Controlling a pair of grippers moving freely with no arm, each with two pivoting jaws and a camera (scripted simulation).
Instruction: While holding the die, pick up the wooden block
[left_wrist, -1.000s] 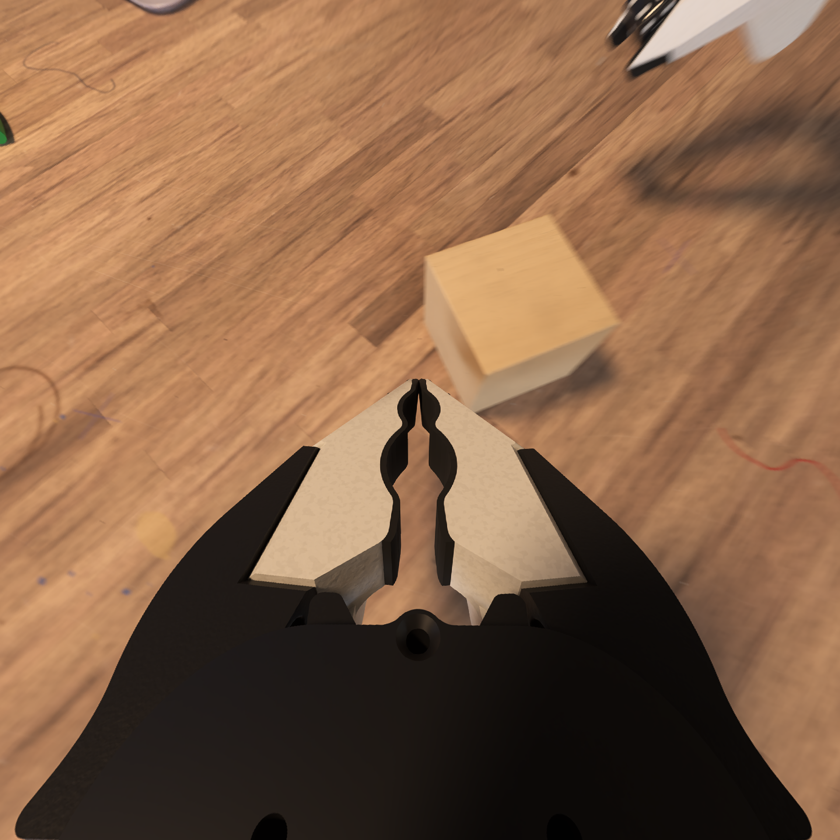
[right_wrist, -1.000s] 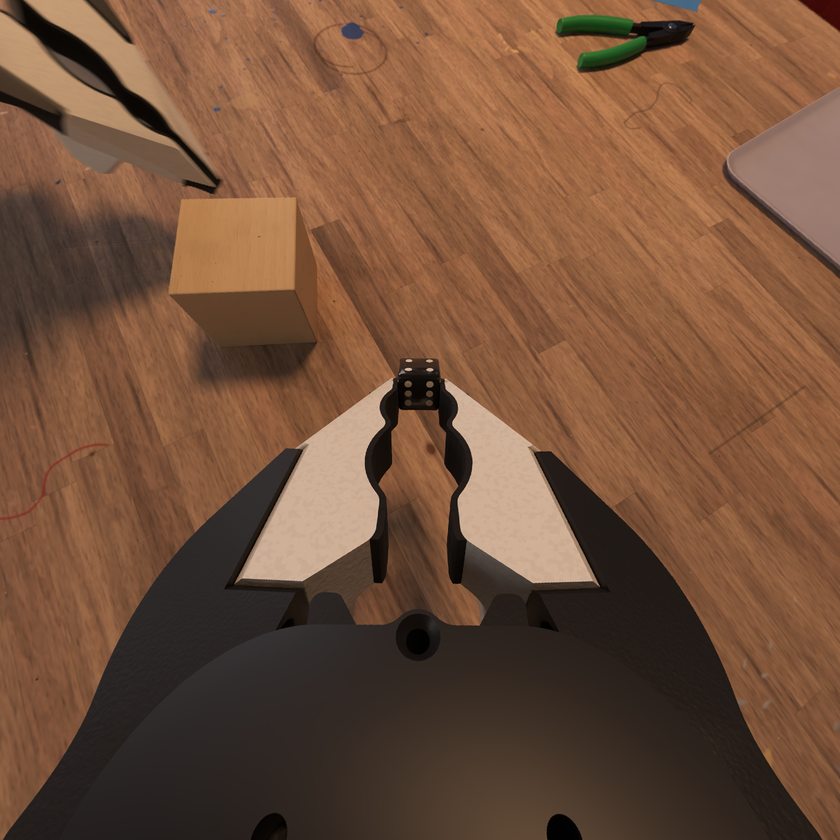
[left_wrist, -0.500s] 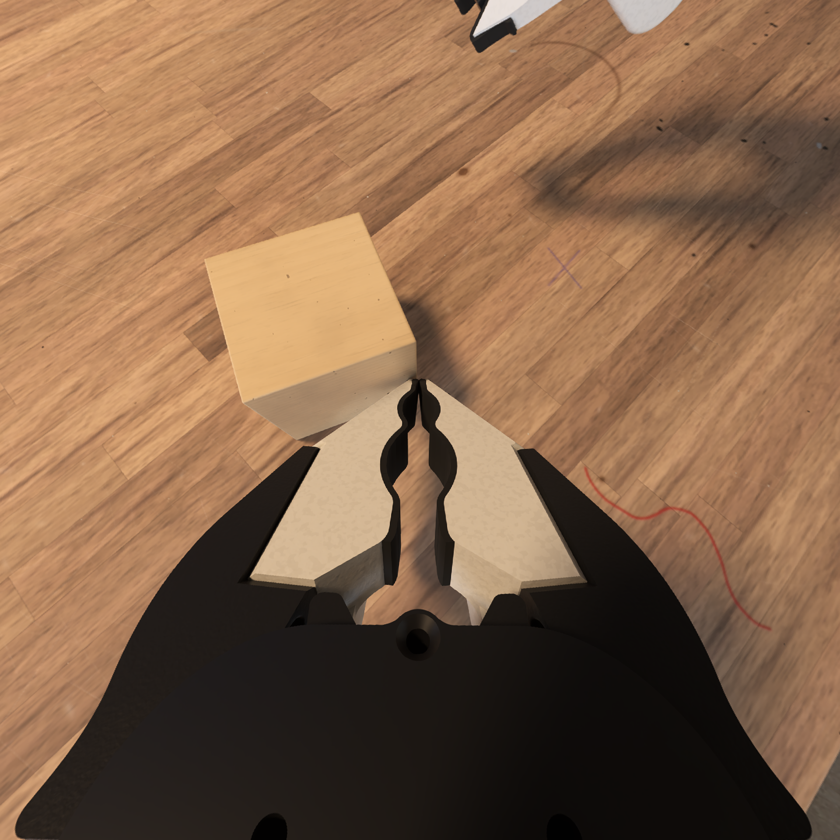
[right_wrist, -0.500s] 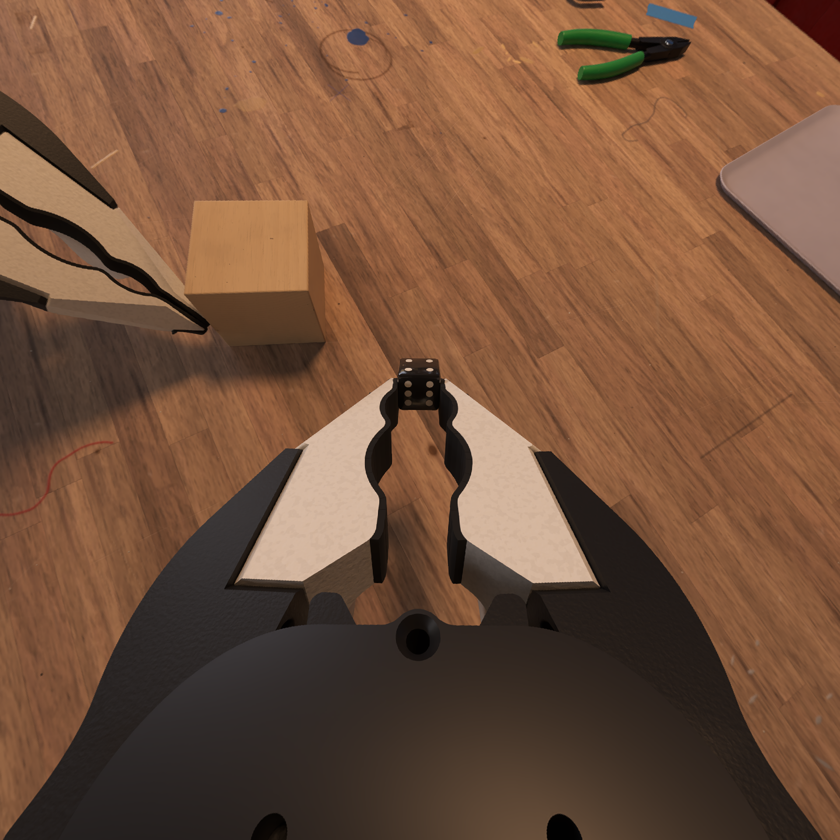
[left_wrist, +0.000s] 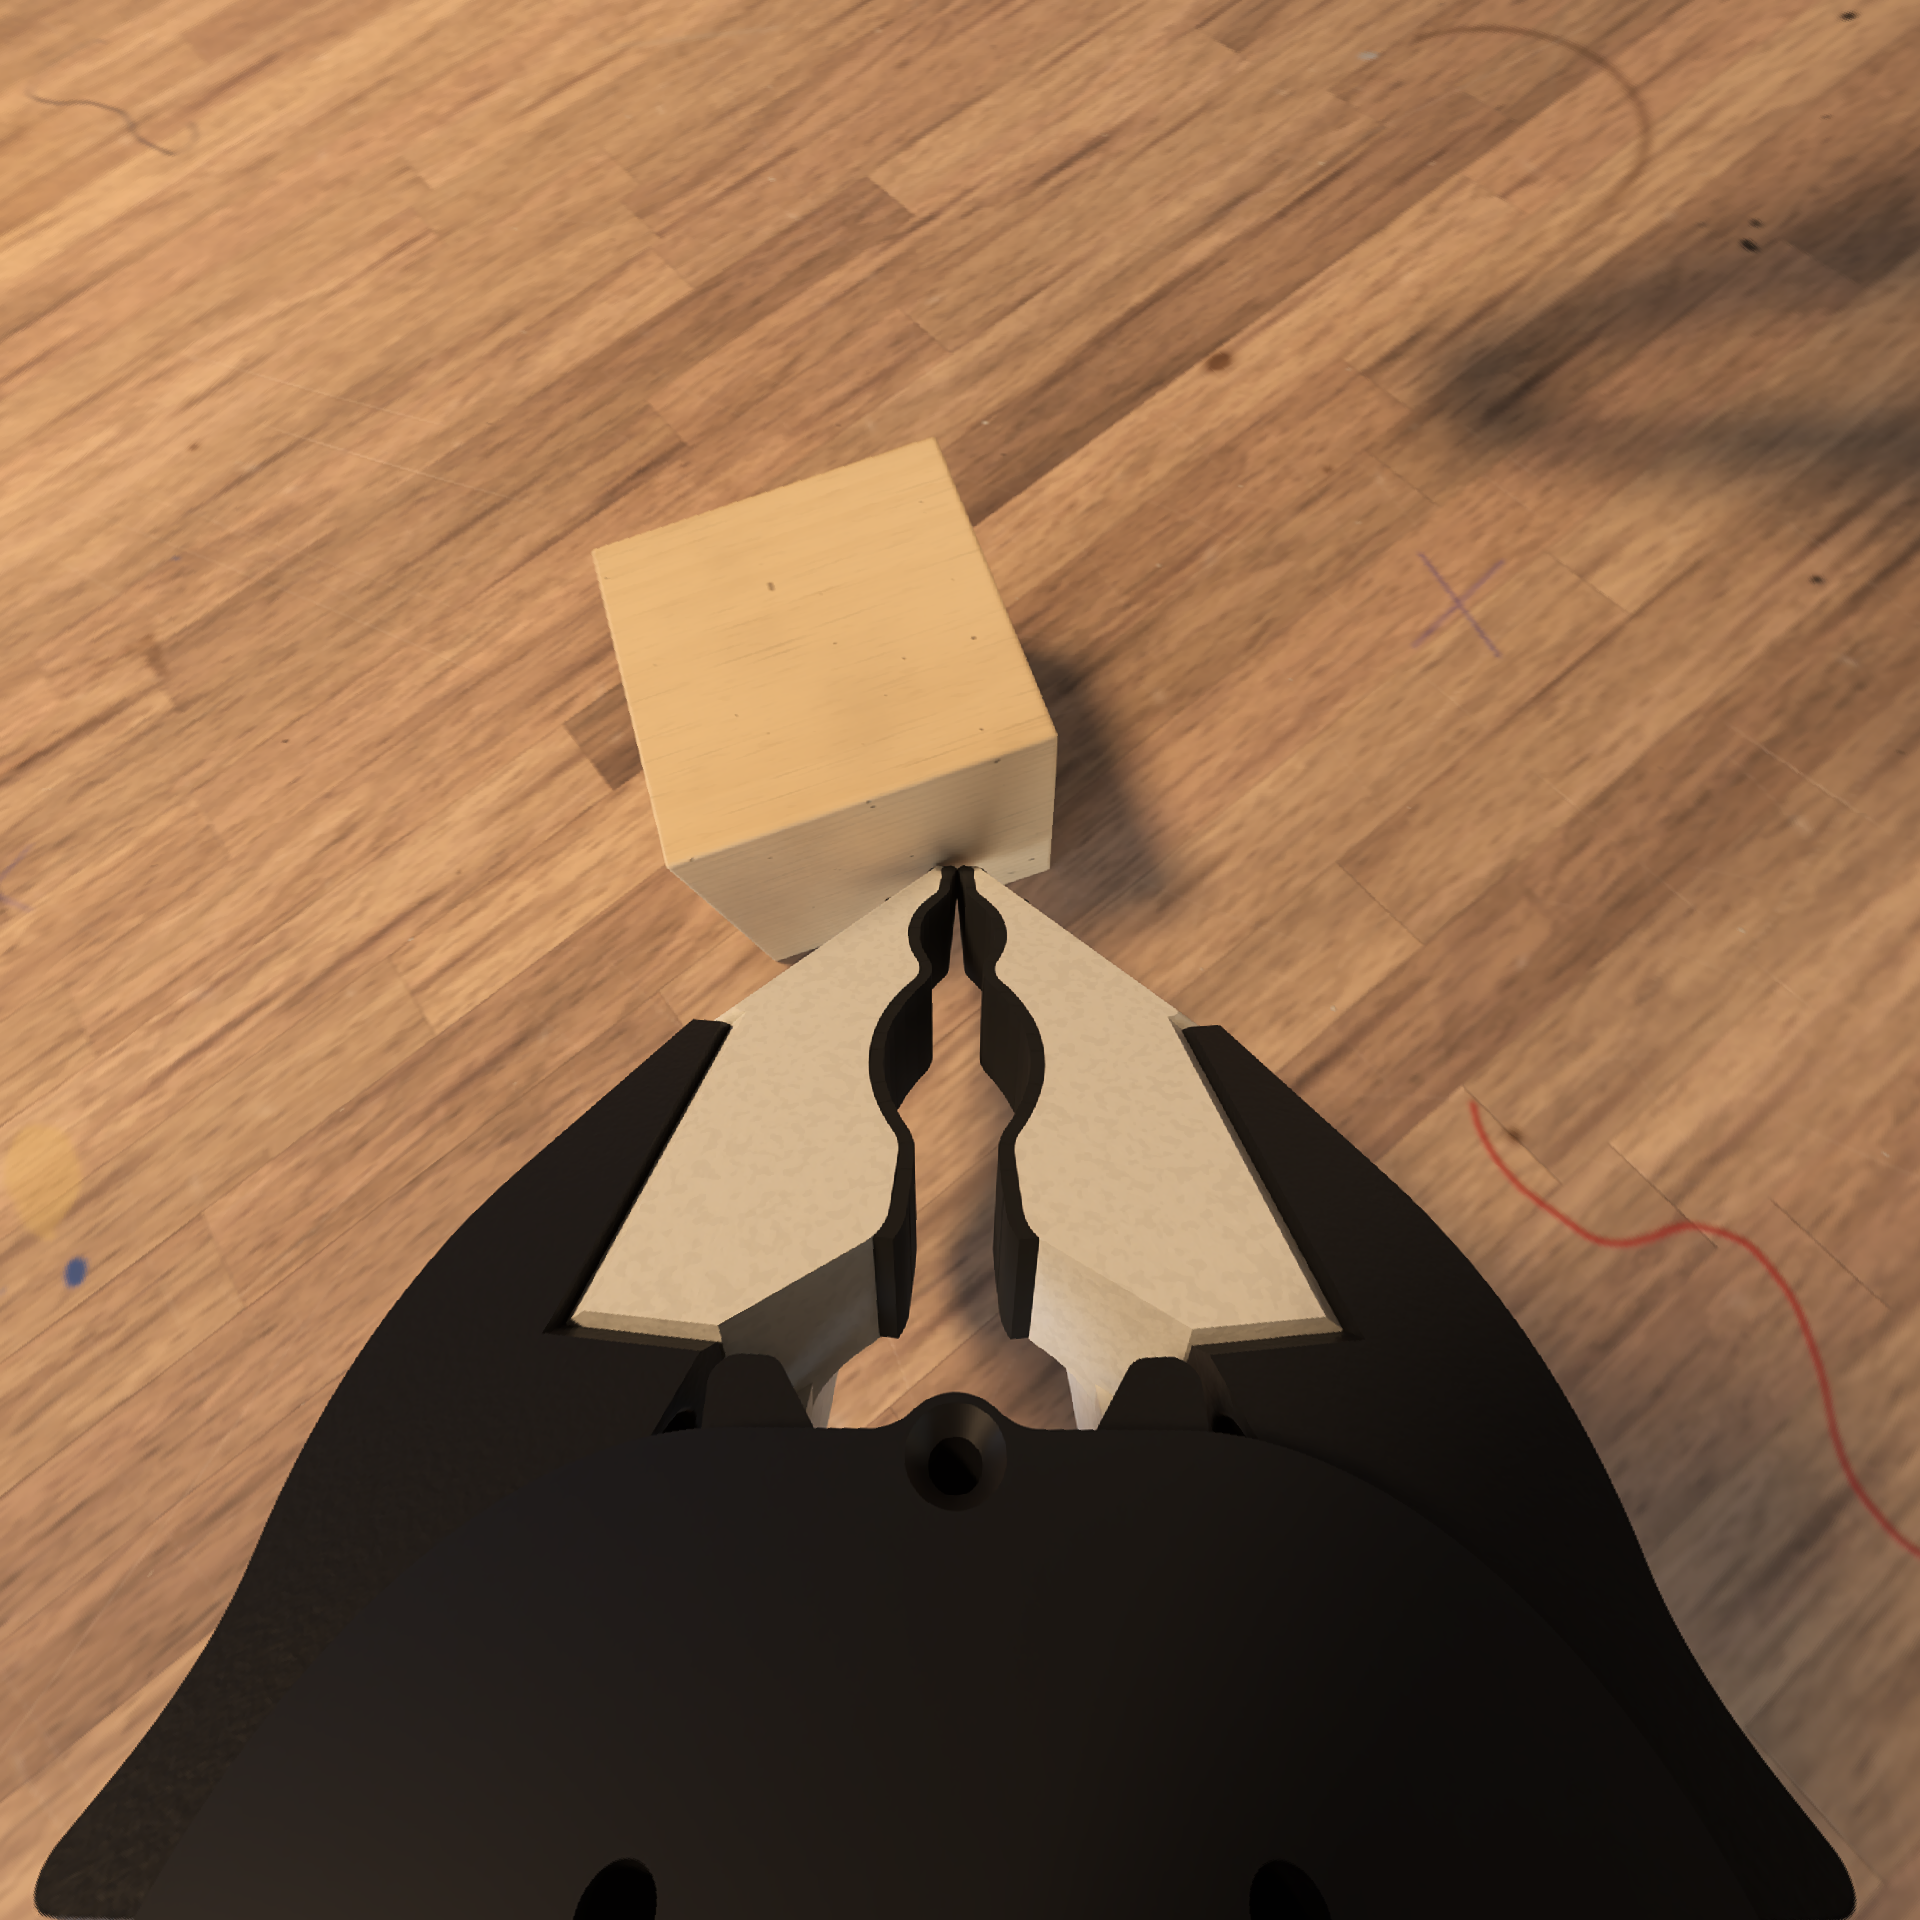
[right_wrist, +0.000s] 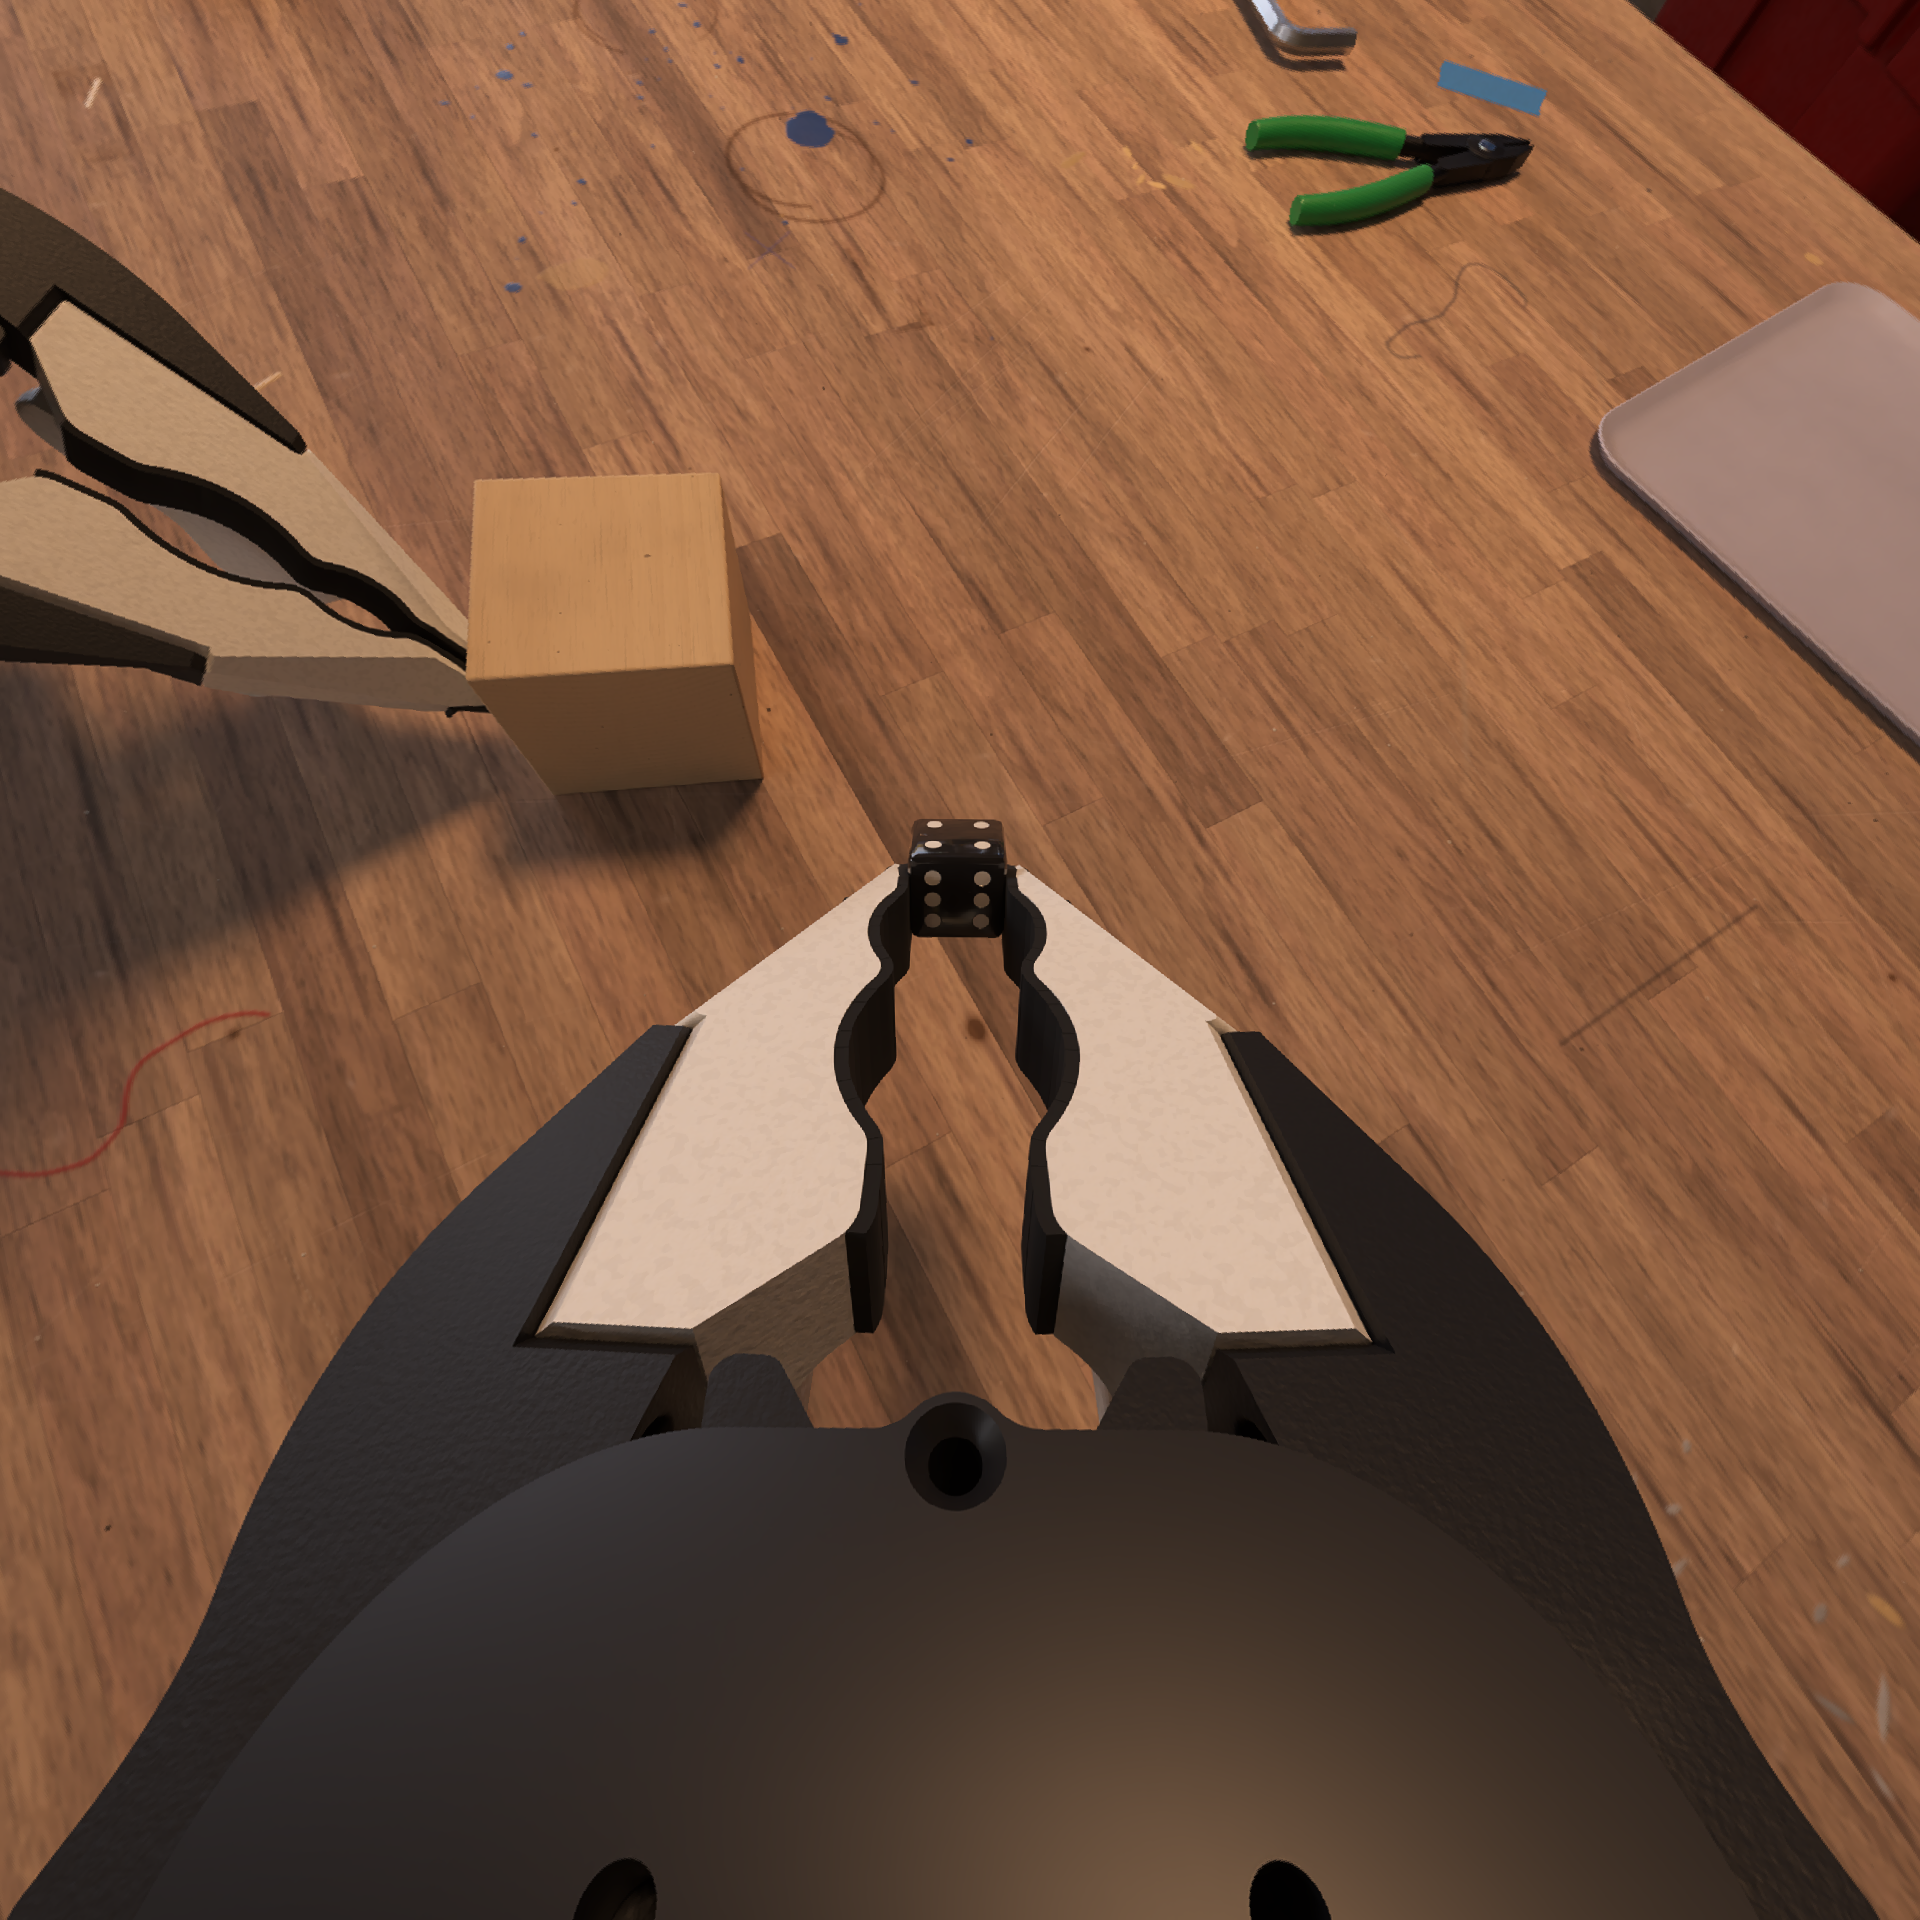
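I am holding a small black die with white pips (right_wrist: 956, 883) pinched between the fingertips of my right gripper (right_wrist: 956, 902), which is hovering above the brown wood-plank bench (right_wrist: 1195, 623). My left gripper (left_wrist: 954, 878) is closed tight with nothing in it, its two tips meeting, and those tips are pressing against, or sitting just beside, the near side face of the pale, square-edged wooden block (left_wrist: 821, 665). The block is standing flat on the bench, a little to the left of the die in the right wrist view. From that view the left gripper is reaching in from the left at the block's side. Off to the far right are lying green-handled pliers (right_wrist: 1382, 166) and a flat grey tray (right_wrist: 1787, 488). I am judging the main risk to be a shove: with the jaws together, any further advance would be pushing the block along the bench or tipping it rather than grasping it. The gripper needs to open wider than the block first. Shaking my right gripper could also be loosening the die.
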